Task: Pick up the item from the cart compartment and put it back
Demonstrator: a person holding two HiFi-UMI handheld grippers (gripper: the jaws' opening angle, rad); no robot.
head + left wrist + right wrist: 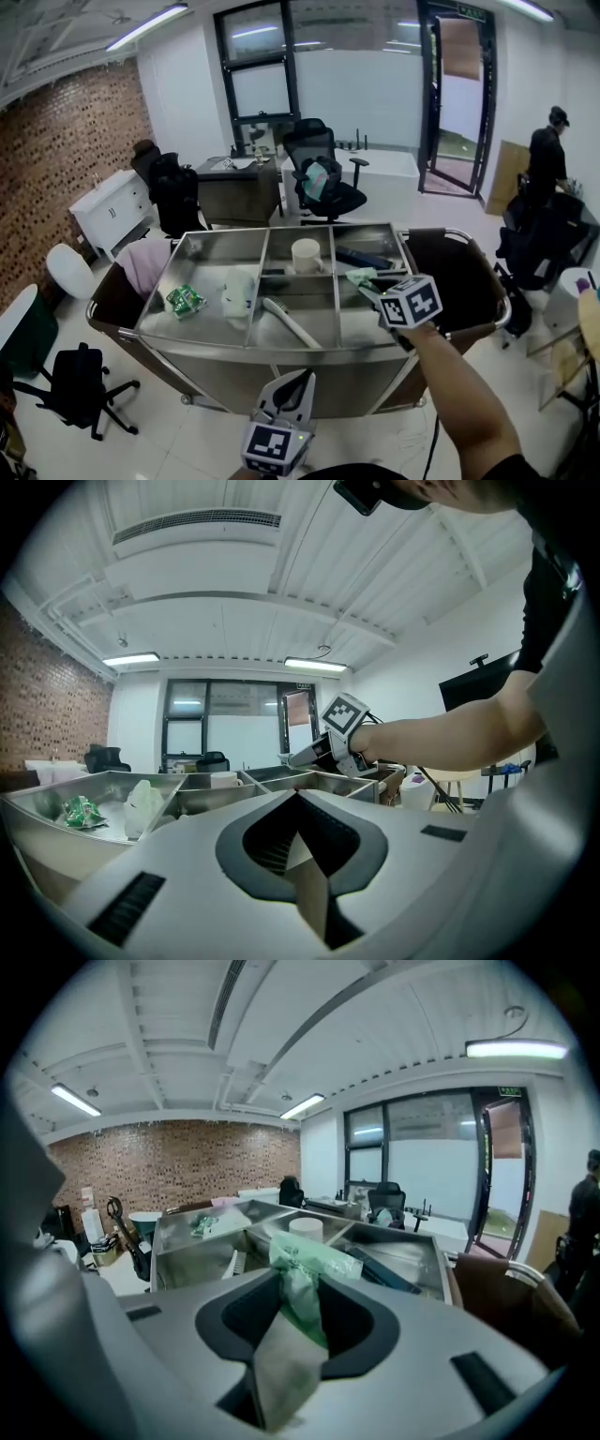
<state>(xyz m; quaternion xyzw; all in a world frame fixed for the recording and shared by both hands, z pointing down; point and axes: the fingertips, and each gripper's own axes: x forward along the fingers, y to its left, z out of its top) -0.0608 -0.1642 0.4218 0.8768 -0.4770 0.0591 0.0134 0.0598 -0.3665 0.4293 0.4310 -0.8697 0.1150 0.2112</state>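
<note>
Closest to us, our left tongs (pixel 302 377) hang just short of the cart's (pixel 206 361) front wall, pinched together with nothing between them. Over on the cart's right side, our right tongs (pixel 367 287) are clamped on the pale green packet (pixel 358 276), holding it above the right-hand compartments, though we can't tell which one it's over. Elsewhere in the cart we see a white cylinder (pixel 306 254) in the middle back compartment and a white brush (pixel 291 322) in the middle front one.
</note>
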